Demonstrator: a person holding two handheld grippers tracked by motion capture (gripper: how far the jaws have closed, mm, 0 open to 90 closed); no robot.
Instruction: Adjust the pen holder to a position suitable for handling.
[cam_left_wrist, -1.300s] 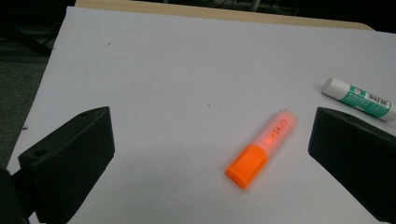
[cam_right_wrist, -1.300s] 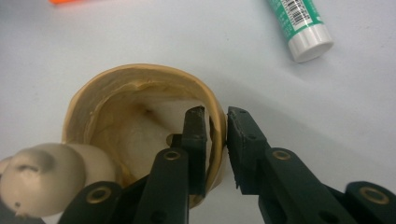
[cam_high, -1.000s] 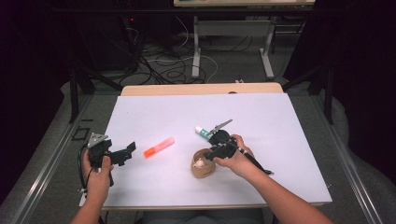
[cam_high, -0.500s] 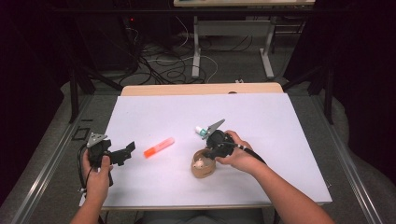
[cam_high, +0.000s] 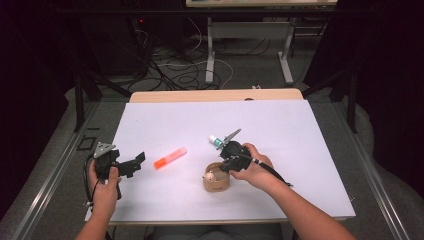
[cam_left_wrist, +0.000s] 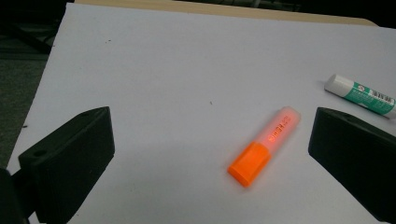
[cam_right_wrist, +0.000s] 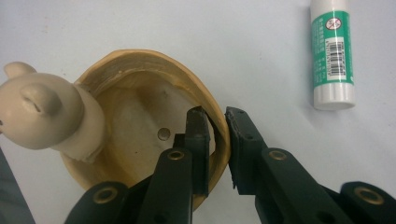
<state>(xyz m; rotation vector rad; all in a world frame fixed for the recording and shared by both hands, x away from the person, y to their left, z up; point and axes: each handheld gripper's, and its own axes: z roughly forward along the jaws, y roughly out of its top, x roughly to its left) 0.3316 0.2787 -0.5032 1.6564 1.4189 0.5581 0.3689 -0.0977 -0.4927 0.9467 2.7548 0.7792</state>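
Note:
A tan bowl-shaped pot (cam_right_wrist: 140, 63) with a pale animal figure (cam_right_wrist: 44, 116) on its rim stands on the white table (cam_high: 310, 150). My right gripper (cam_right_wrist: 218, 126) is shut on the pot's wall, one jaw inside and one outside; its jaws have just been closing onto that wall. In the high view the right gripper (cam_high: 225, 166) sits over the pot (cam_high: 215, 181). An orange highlighter (cam_left_wrist: 264, 145) lies flat ahead of my left gripper (cam_left_wrist: 211, 123), which is open and holds nothing. From above, the left gripper (cam_high: 136, 164) is left of the highlighter (cam_high: 170, 157).
A green-and-white glue stick (cam_right_wrist: 332, 51) lies on the table just beyond the pot, also seen as the glue stick (cam_high: 216, 141) from above. A wooden strip (cam_high: 215, 95) borders the table's far edge. Cables and table legs lie on the floor behind.
The right gripper has shifted slightly left onto the pot and its jaws have closed on the rim. The left hand has not moved.

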